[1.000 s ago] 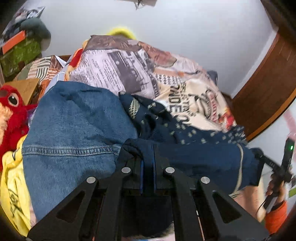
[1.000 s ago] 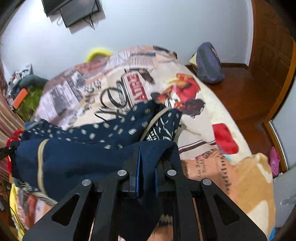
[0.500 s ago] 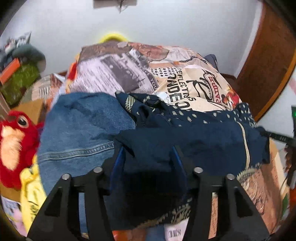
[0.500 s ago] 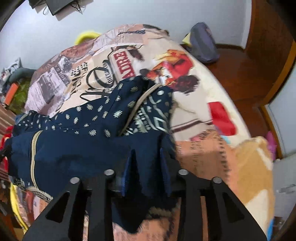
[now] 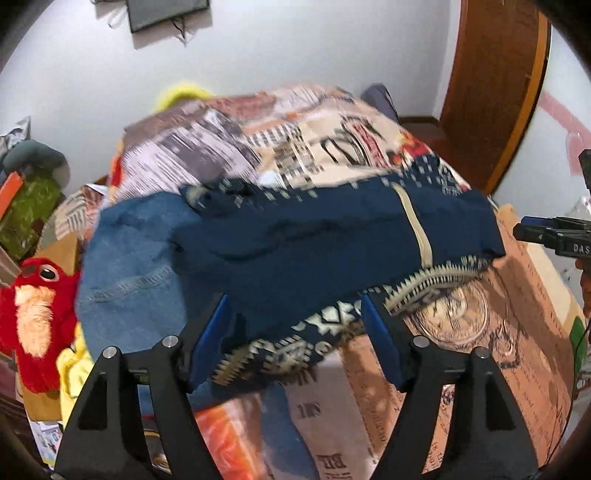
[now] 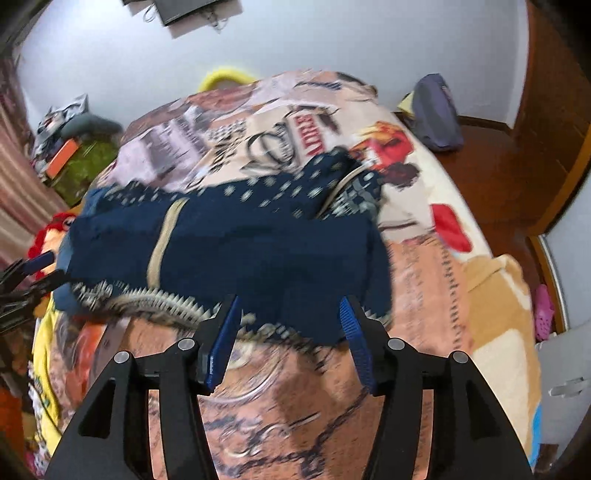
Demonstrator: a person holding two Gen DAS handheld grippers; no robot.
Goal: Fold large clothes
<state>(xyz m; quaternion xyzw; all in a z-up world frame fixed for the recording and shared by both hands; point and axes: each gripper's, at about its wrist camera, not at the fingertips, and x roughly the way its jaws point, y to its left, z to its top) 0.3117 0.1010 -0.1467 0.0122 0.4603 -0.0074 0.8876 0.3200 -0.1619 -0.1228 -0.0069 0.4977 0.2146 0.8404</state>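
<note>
Bedspread (image 5: 480,332) under crosswise navy garment (image 5: 314,251)

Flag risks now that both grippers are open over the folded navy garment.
1. The navy garment partly overlaps the denim piece; the next grasp by the left gripper could catch both.
2. The patterned hem sits close to the right gripper, so a pad could snag and disturb the fold.

The bed (image 6: 491,291), covered by a printed spread in cream, tan and red, filled the room's centre. Behind its far end stood a plain white wall (image 6: 332,40) carrying a dark mounted screen (image 6: 197,11) with hanging cables. To the bed's right lay a reddish-brown wooden floor (image 6: 495,173), bounded by wood panelling (image 6: 550,92). Striped curtains (image 6: 18,177) hung to its left.
</note>
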